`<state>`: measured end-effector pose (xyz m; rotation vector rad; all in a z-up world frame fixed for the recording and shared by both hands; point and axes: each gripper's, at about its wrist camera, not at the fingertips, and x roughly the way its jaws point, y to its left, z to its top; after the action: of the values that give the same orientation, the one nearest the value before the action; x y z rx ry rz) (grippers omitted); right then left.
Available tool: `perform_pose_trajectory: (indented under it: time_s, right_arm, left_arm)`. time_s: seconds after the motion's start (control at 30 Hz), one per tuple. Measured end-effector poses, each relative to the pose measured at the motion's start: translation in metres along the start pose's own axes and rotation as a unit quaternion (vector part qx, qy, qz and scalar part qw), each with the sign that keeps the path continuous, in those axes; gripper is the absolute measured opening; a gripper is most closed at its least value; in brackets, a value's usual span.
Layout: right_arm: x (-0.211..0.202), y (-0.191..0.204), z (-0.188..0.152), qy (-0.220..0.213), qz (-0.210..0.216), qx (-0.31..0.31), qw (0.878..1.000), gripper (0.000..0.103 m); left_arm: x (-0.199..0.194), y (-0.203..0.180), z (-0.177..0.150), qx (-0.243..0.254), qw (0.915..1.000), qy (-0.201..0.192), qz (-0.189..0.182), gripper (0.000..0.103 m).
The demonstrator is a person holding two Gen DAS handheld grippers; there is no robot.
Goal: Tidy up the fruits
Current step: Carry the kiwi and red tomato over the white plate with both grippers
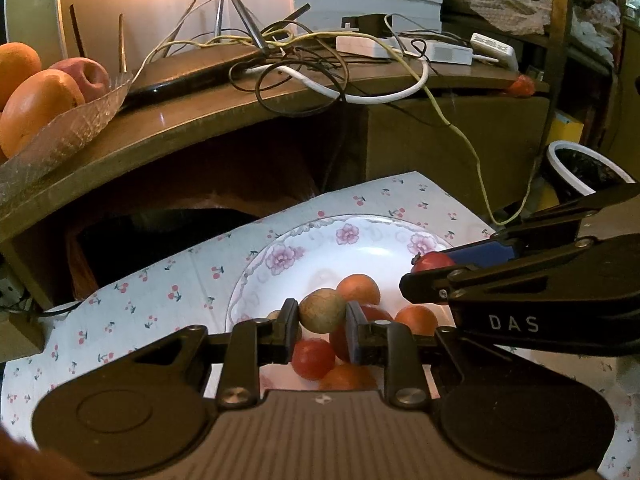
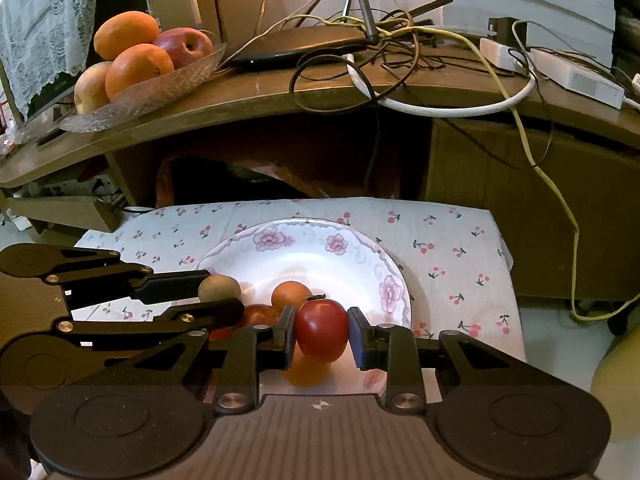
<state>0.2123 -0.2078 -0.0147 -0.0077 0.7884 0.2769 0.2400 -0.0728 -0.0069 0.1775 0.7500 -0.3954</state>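
A white floral plate [image 1: 320,248] [image 2: 320,252] on a cherry-print cloth holds several small orange and red fruits [image 1: 358,288] [image 2: 291,294]. My left gripper [image 1: 322,322] is shut on a small round brown fruit [image 1: 322,310], held just above the plate; it shows in the right wrist view too [image 2: 219,288]. My right gripper [image 2: 322,336] is shut on a small red fruit [image 2: 322,330] over the plate's near side; its red tip shows in the left wrist view [image 1: 432,262]. A glass fruit dish [image 2: 152,92] [image 1: 60,136] with oranges and apples sits on the wooden shelf.
The wooden shelf [image 2: 320,92] behind the plate carries a black router [image 2: 300,50], tangled cables [image 1: 304,64] and white power adapters [image 2: 576,78]. A white-rimmed bin [image 1: 580,170] stands at right. The cherry-print cloth [image 2: 448,256] covers a low table.
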Motion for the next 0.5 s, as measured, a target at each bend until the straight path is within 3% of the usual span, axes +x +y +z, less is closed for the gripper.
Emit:
perform_pose_trajectory:
  time_s: [0.5]
  right_arm:
    - [0.011,-0.001,0.003,0.007,-0.003,-0.003,1.0,0.03]
  left_arm:
    - [0.003,0.003,0.003,0.003,1.0,-0.006,-0.001,0.029]
